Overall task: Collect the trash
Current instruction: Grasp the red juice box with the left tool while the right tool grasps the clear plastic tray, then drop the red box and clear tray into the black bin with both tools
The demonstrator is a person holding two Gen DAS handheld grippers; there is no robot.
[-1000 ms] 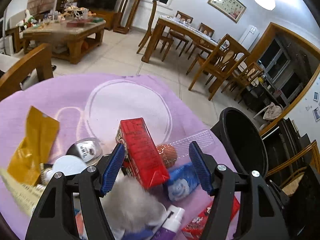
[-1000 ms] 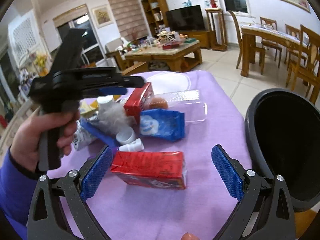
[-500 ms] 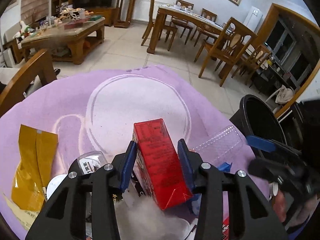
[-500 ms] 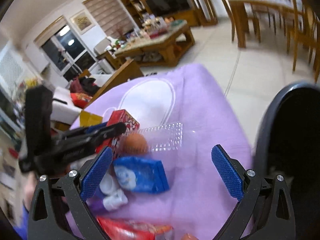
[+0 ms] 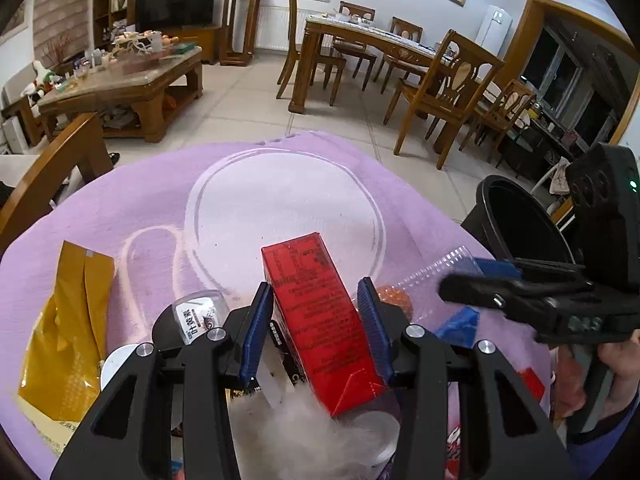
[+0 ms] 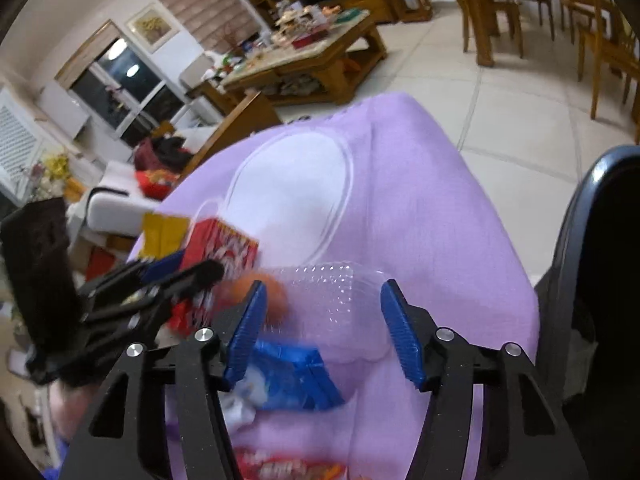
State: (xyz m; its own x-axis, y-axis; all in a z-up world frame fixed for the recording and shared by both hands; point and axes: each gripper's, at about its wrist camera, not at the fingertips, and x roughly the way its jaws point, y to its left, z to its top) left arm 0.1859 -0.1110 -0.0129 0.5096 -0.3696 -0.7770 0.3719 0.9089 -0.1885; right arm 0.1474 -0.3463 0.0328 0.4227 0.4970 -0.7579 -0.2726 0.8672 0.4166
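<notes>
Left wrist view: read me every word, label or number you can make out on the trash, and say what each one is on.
Red carton in the left gripper: dark print on its side, too small to read.
Small clear cup: label with bold characters, too distorted to read.
Yellow pouch: a faint line of print near its bottom, unreadable.
Blue packet: no text visible.
Nothing here reads clearly.

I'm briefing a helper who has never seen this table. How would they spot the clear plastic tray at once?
Start at the purple tablecloth and go to its edge nearest the black trash bin. The clear plastic tray lies there between the closing fingers of the right claw, beside a blue packet. Unlike its neighbours, it is see-through, with a dimpled surface.
</notes>
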